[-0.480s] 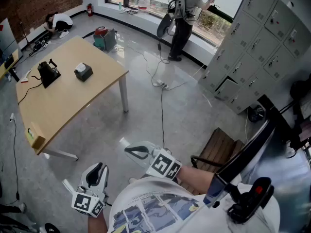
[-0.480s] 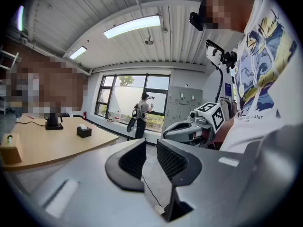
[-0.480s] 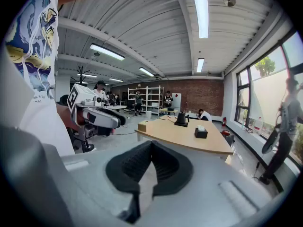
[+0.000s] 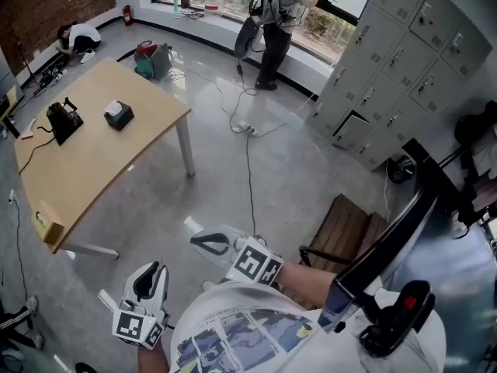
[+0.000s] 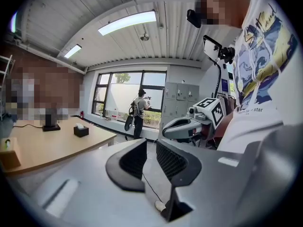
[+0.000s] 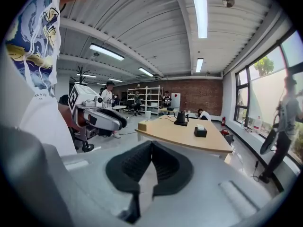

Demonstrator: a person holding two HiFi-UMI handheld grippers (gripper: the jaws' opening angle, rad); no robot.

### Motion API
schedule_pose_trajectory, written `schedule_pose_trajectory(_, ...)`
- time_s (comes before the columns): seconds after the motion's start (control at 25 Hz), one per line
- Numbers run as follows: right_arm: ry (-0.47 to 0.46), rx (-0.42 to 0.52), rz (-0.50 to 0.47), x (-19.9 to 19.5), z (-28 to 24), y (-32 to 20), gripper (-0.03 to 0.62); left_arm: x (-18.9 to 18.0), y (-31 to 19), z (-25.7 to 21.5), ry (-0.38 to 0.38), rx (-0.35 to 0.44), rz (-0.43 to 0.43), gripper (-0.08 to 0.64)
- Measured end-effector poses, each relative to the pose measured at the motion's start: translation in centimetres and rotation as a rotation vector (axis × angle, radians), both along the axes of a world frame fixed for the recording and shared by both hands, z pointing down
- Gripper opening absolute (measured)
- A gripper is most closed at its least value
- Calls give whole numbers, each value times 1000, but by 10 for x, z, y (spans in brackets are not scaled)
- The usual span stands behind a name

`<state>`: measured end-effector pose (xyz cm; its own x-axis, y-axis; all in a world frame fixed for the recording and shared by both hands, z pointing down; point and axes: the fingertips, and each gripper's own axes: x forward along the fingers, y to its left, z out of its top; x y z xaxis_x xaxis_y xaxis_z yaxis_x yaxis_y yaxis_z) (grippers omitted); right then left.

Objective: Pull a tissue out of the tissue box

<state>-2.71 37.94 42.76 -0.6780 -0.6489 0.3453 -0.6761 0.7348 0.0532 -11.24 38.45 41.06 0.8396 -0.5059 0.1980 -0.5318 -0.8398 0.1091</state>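
- Black cube-shaped tissue box (image 4: 118, 114), with a white tissue showing at its top: it is being carried on the light wooden tabletop (image 4: 101, 169), toward that tabletop's far end. It is standing upright and is not being touched by anything.
- Black kettle-like appliance (image 4: 64, 120): it is being carried on the same tabletop, near the tissue box. A dark cord is being trailed from it across the tabletop.
- Small tan cardboard box (image 4: 43, 225): it is being carried at the tabletop's near corner, well apart from the tissue box.
- Left tool (image 5: 151, 157): it is being held in the air off the tabletop's near side, over the grey floor and well apart from the tissue box. Its dark ribbed pads are being held a little apart, released, with only floor showing between them.
- Right tool (image 6: 151, 148): it is being held beside the left tool, likewise off the tabletop's near side. Its pads are being pressed together at the tips, clenched on nothing. The tabletop and tissue box are being shown beyond it in the right gripper view.
- Thin white cable (image 4: 250, 154): it is being laid along the floor, off the tabletop's long side.
- Person in a grey top (image 4: 273, 22): this person is being shown standing at the window, beyond the tabletop's far corner.
- Grey metal lockers (image 4: 404, 61): they are being shown against the wall, well apart from the tabletop.
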Motion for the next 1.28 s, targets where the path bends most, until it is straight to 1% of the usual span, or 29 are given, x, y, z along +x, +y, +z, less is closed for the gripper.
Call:
schedule_pose_trajectory(0.2,-9,3,3,4,3,0,3,5,0,6,2,3,8,46)
schedule_pose_trajectory(0.28,-10,-3,4,5,5,-1,3,5,-2,9,7,-4,17,7)
schedule_pose_trajectory(0.52,-4,-21,20,10,6,-11,3,6,-8,9,20,-29,55,5)
schedule_pose_trajectory(0.72,-19,-32,5,5,4,-22,3,4,-15,20,-6,-63,52,5)
schedule_pose_trajectory(0.84,-9,-38,-10,8,9,-34,3,9,-35,26,-5,-84,16,5)
schedule_pose_trajectory(0.96,0,-45,-27,22,14,-55,3,23,-64,25,0,-95,-17,5)
schedule_pose_trajectory(1.16,-30,-69,-50,50,19,-107,3,54,-113,13,-27,-81,-38,5)
schedule_pose_trajectory(1.28,-42,-59,-82,63,15,-143,3,66,-149,8,-51,-81,-80,5)
